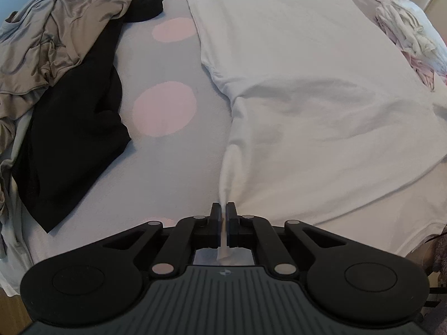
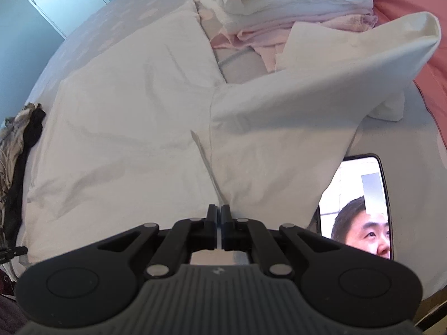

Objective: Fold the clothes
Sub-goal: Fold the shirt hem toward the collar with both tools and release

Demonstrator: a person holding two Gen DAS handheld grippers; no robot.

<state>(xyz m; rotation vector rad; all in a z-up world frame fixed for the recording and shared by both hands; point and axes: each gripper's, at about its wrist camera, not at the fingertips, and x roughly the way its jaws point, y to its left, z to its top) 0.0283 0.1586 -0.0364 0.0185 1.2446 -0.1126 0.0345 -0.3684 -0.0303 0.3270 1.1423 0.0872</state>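
A white T-shirt (image 1: pixel 307 89) lies spread on the bed. My left gripper (image 1: pixel 223 209) is shut on a pinched fold at its near left edge, and the cloth runs up from between the pads in a narrow ridge. In the right wrist view the same white T-shirt (image 2: pixel 125 128) fills the middle. My right gripper (image 2: pixel 218 209) is shut on a thin edge of it, where a crease runs away from the pads. One sleeve (image 2: pixel 363 64) stands lifted at the right.
A heap of grey (image 1: pixel 53 36) and black clothes (image 1: pixel 75 128) lies left on the pink-dotted bedsheet (image 1: pixel 164 109). Folded white and pink clothes (image 2: pixel 290 8) are stacked at the far side. A phone (image 2: pixel 360 206) with a lit screen lies at the right. A pink cover (image 2: pixel 419 28) is behind.
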